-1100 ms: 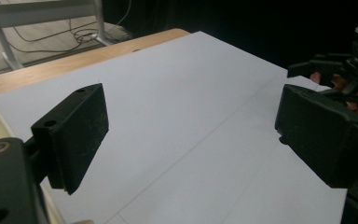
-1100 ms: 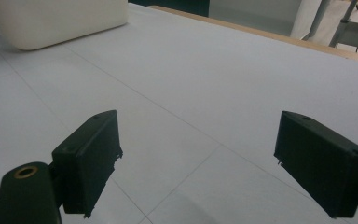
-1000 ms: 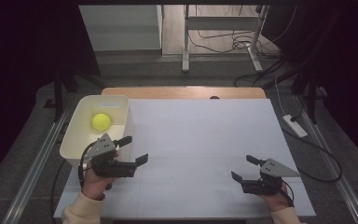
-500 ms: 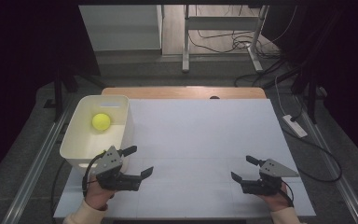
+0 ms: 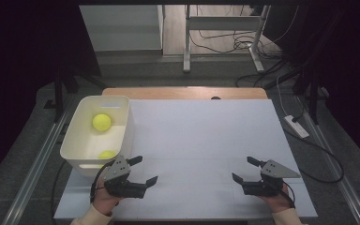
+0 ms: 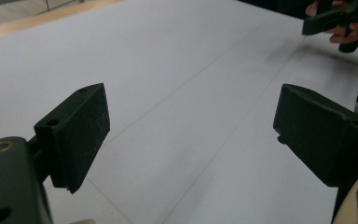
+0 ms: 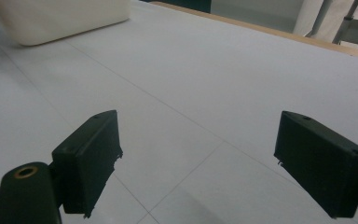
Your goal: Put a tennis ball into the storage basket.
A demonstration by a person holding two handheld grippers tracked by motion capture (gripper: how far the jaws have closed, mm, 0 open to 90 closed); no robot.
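A white bin point(image 5: 127, 126) stands at the table's left and holds two yellow-green balls, one point(image 5: 101, 122) toward the back and one point(image 5: 106, 154) near the front wall. My left gripper point(image 5: 146, 169) rests low at the front left, just in front of the bin's near corner. It is open, and in the left gripper view point(image 6: 191, 135) there is only bare table between its jaws. At the front right my right gripper point(image 5: 242, 168) is also open with nothing between its jaws point(image 7: 196, 158). The bin point(image 7: 60, 18) shows far off in the right gripper view.
A white sheet point(image 5: 201, 136) covers the table, with a wooden edge point(image 5: 183, 92) at the back. Beyond the table are metal desk legs and cables on the floor, and a power strip point(image 5: 296, 126) lies to the right. The other hand's gripper point(image 6: 331, 21) shows at top right of the left gripper view.
My left gripper has come down and toward the front edge, away from the bin's near wall, uncovering the second ball. The right gripper has stayed put.
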